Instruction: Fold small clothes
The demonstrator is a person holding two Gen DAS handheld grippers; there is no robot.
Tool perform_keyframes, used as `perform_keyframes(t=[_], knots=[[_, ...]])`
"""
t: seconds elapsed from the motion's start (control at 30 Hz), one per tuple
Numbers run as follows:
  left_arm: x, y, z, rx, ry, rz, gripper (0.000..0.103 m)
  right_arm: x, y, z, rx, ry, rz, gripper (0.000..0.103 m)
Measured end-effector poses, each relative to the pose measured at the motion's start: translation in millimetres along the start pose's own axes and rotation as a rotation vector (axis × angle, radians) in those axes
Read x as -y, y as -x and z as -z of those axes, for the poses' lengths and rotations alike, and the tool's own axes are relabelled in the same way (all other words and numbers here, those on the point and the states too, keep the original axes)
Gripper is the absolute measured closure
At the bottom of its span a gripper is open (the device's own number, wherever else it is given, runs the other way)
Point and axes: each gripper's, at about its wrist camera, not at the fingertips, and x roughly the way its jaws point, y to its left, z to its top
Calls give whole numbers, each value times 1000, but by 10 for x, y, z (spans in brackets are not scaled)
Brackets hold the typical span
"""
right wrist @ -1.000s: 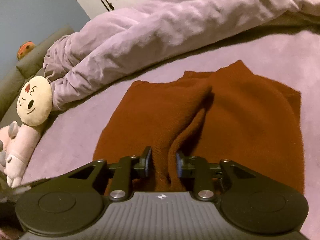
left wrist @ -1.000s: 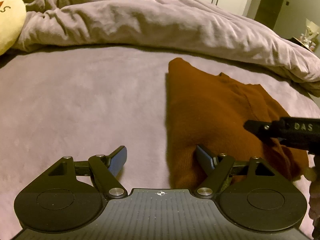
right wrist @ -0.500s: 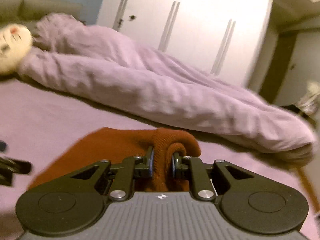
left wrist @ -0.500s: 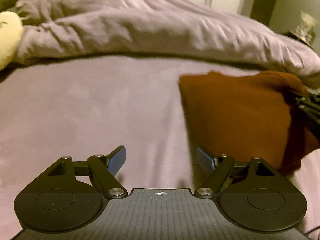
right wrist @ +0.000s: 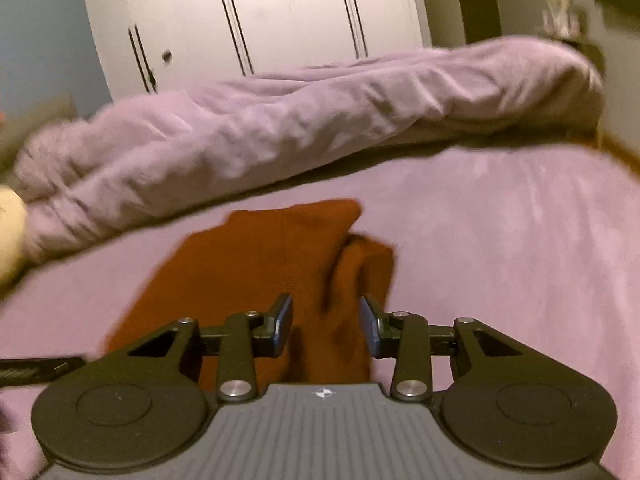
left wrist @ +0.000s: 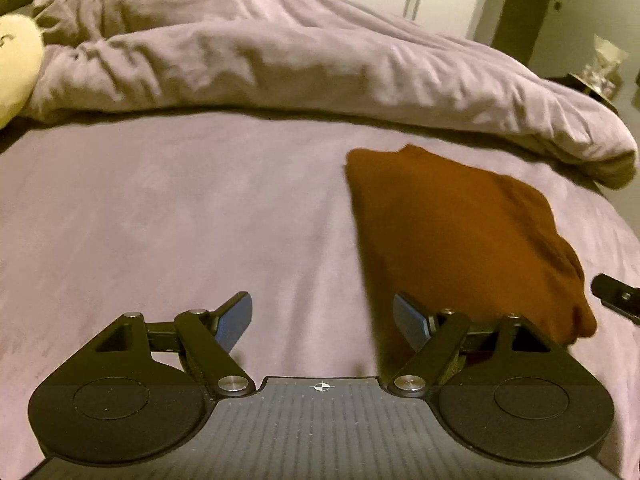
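The fingers (left wrist: 236, 314) of the left gripper (left wrist: 322, 316) were spread wide over the bare lilac bed sheet (left wrist: 160, 220), holding nothing, its right finger at the near left edge of the rust-brown garment (left wrist: 452, 236). The right gripper (right wrist: 325, 320) also had its fingers (right wrist: 282, 322) parted, with a raised ridge of the rust-brown garment (right wrist: 280, 264) lying between them, touched by neither blue pad. The garment lay folded into a compact shape on the sheet, in front of the bunched lilac duvet (right wrist: 304, 120) that ran across the bed. A cream plush toy (left wrist: 14, 68) sat at the far left beside the duvet. White wardrobe doors (right wrist: 256, 16) stood behind the bed.
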Motion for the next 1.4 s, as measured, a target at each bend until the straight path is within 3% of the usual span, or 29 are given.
perform_keyframes(t=[0.07,0.13,0.2,0.33,0.4,0.47,0.53,0.63,0.77,0.87,1.0,1.1,1.2,1.3,1.4], knots=[[49,2,93,-4,-18,-2,20,95,61,98,-13,-122,-38,63],[93,8,203,-23,-39,9,20,194,30,236,-65,-225,-69,52],[153,-3,314,-43,-68,17,20,267,-19,355,-101,-277,-59,52],[334,-167,398,-86,-121,-7,18,404,-161,423,-105,-453,-167,52],[387,-260,375,-92,-109,-26,18,428,-264,415,-117,-508,-173,53],[392,-273,323,-88,-66,-15,20,437,-342,434,-125,-555,-180,56],[406,-296,270,-85,-47,5,30,459,-388,442,-132,-600,-214,81],[395,-318,244,-94,-31,37,40,393,-362,381,-117,-545,-201,88],[220,-374,261,-130,62,67,40,240,-219,256,-26,-373,-142,89],[182,-403,259,-156,70,75,40,228,-315,316,-54,-248,-33,89],[199,-366,237,-183,36,56,38,214,-374,443,-63,-122,-4,90],[160,-238,191,-188,21,31,25,125,-266,353,-60,-69,14,81],[160,-6,126,-146,-5,-25,26,59,-100,281,-10,12,76,61],[225,211,-3,-30,-44,-56,21,-51,15,225,62,116,178,59],[325,136,-86,-14,-83,-44,20,-114,28,152,87,132,143,60]])
